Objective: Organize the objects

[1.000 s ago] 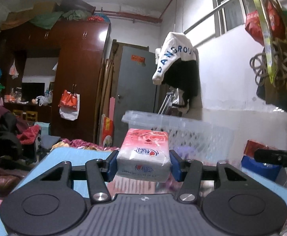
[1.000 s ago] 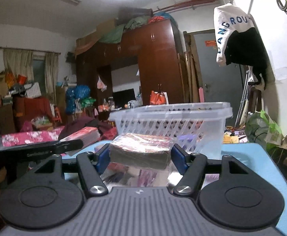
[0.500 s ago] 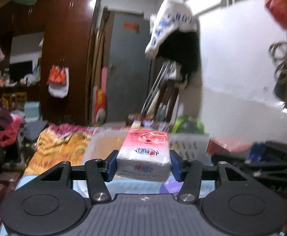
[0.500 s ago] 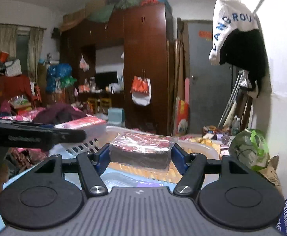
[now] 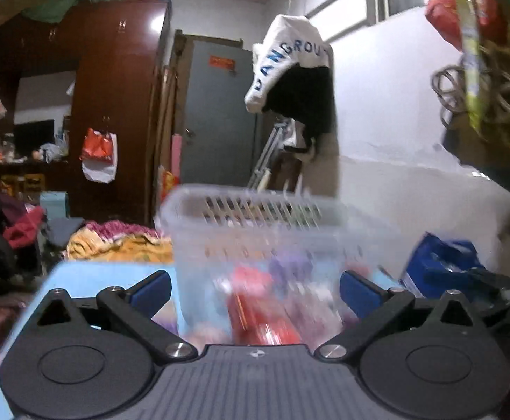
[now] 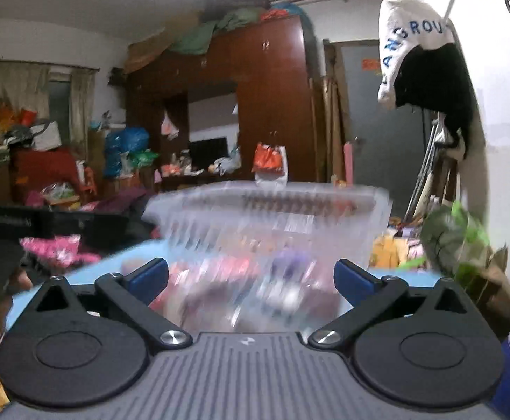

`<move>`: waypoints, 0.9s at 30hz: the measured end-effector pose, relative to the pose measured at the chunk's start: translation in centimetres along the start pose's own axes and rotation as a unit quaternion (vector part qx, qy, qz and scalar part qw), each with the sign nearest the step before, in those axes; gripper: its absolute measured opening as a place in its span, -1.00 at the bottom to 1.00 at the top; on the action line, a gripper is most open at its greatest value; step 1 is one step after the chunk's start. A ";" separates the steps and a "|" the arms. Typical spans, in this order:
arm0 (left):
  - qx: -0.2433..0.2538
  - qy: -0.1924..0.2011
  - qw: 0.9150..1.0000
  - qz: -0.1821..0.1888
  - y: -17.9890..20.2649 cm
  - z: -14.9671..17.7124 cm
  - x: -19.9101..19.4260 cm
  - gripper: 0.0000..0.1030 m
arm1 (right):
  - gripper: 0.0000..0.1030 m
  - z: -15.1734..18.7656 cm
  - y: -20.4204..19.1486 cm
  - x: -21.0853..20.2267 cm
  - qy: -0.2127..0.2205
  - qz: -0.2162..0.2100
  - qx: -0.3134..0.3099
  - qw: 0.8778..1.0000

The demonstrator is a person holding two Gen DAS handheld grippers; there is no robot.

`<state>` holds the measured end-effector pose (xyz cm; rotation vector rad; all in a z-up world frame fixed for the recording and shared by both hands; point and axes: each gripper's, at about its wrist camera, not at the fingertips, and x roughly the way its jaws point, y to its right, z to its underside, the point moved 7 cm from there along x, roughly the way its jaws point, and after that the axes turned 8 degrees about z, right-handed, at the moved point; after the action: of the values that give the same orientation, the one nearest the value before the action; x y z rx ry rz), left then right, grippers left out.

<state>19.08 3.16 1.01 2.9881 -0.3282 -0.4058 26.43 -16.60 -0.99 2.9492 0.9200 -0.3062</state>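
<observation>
Both tools face a clear plastic basket [image 5: 276, 231] standing on a light blue table [image 5: 90, 274]. The left gripper [image 5: 255, 288] has its jaws opening, wide apart, with nothing clamped between the blue pads. The right gripper [image 6: 251, 278] is likewise opening and grips nothing. Blurred red, pink and purple packets [image 5: 265, 311] lie inside the basket; they cannot be identified further. A dark blue bag [image 5: 440, 262] sits just right of the basket. Behind stand a brown wardrobe [image 6: 272, 105], a grey door [image 5: 220, 115] and a white and black garment [image 5: 293, 70] hanging on the wall.
</observation>
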 end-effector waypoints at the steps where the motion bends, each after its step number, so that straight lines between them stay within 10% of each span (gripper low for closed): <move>1: -0.001 -0.003 1.000 -0.003 0.2 0.7 -0.2 1.00 | 0.98 1.3 -0.7 -0.5 -0.005 -0.007 -0.002 1.000; 12: -0.009 -0.040 0.999 0.004 -0.6 3.8 1.9 0.68 | 0.50 1.4 -1.7 1.9 -0.025 -0.018 -0.026 0.999; 18: 0.005 -0.055 0.998 0.006 0.2 4.8 2.5 0.53 | -0.11 2.5 -2.1 2.3 -0.035 -0.032 -0.019 0.999; 27: 0.014 -0.057 0.998 0.006 1.2 4.8 2.6 -0.01 | -0.16 1.9 -2.0 0.7 0.003 -0.035 -0.001 0.999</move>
<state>19.99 1.04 -4.14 2.9956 -0.3663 -0.5762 25.53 -14.78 -2.95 2.9222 1.0267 -0.2991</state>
